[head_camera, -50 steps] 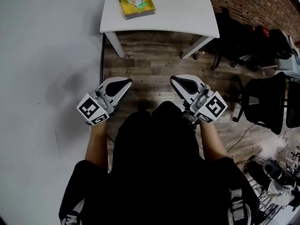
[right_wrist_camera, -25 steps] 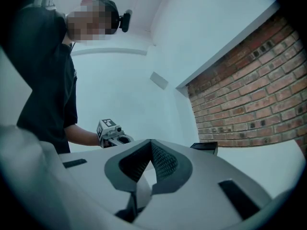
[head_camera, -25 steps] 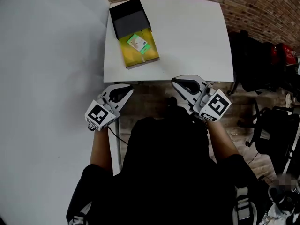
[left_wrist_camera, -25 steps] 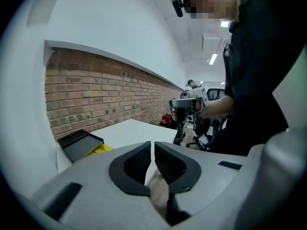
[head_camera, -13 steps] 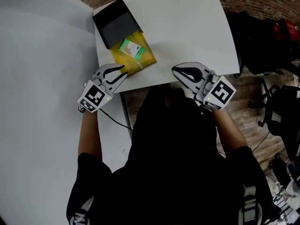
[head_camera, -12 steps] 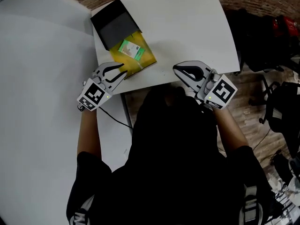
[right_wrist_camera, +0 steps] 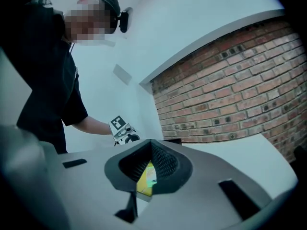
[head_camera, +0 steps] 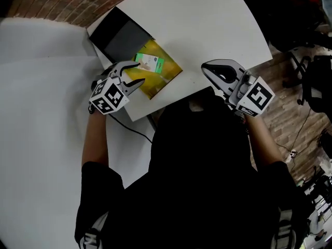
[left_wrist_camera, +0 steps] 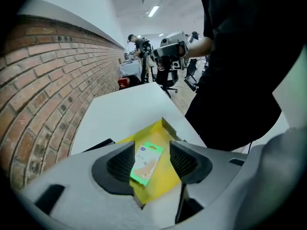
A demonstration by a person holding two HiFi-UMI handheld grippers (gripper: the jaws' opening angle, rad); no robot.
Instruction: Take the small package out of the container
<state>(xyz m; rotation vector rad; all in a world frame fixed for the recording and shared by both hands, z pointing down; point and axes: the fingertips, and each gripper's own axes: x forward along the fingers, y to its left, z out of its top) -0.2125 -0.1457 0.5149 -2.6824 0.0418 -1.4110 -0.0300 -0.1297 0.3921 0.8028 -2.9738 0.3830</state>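
**Mia:** Where is the little pack?

**Ben:** The small flat green and white package lies flat on the bottom of the open yellow cardboard box. The box sits at a corner of the white table. Its black lid is folded back on the far side.

**Mia:** Which tool is closer to it?

**Ben:** The left tool. It hangs over the near side of the box, and the package is just in front of it and a bit lower. The right tool is well apart from the box, over by the table's other edge.

**Mia:** Is the left tool holding anything?

**Ben:** No. Its jaws are opening now. From the left gripper view the package shows in the gap between them, but they do not touch it.

**Mia:** And the right one?

**Ben:** Its tips are together, with nothing in them.

**Mia:** Which way does the package point?

**Ben:** Its long side runs nearly the same way the left tool points, tipped only a little. So the two jaws stand on either side of its narrow width. I think the left tool only has to go forward and down, then close across that narrow part.
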